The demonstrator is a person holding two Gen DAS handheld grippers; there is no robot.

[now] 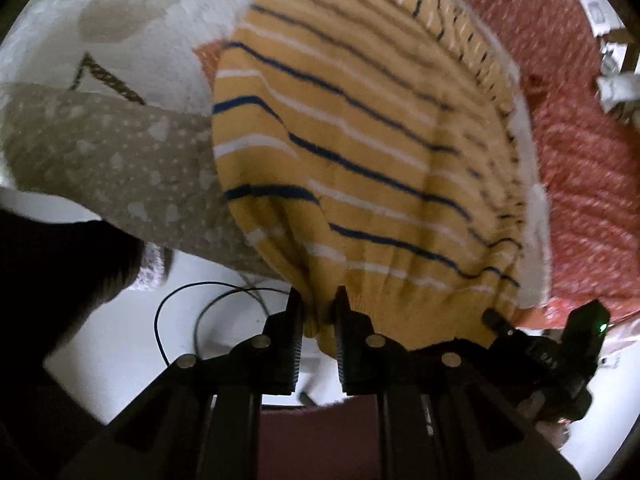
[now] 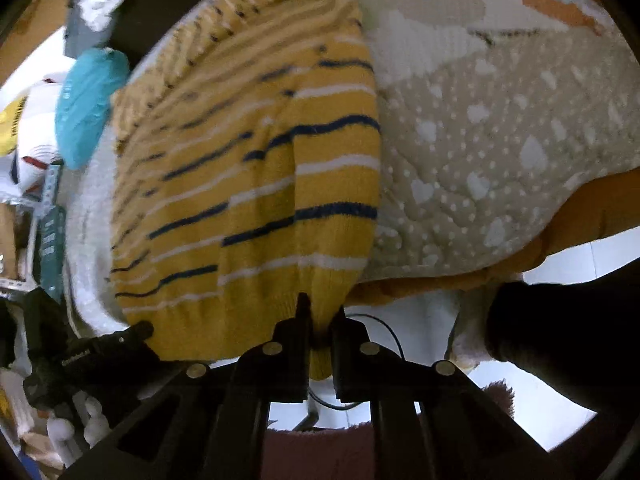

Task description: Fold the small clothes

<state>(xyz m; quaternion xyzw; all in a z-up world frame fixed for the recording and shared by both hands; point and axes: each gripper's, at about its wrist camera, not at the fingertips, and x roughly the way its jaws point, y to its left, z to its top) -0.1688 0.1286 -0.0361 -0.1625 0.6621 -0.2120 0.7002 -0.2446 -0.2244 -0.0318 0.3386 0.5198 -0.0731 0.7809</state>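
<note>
At the near edge of a quilted grey-beige blanket with pale hearts and dots, a small mustard-yellow sweater with navy and white stripes, lying partly on the blanket and partly on a white knitted cloth. Ribbed hem of the sweater pinched at one corner by the left gripper, jaws nearly closed with a bunched fold of yellow knit squeezed between the pads. Other hem corner caught the same way by the right gripper, jaws drawn almost together on a narrow tuck of the rib, a bit of it hanging below the fingers. Seen from the left wrist, the right gripper at the hem's far corner, low on the right, a green light on its body. Red speckled fabric spread beyond the white cloth. Teal plastic bag and assorted boxes off to the side in the right wrist view. Thin black cable looping over the white floor below the blanket edge. Both views blurred
</note>
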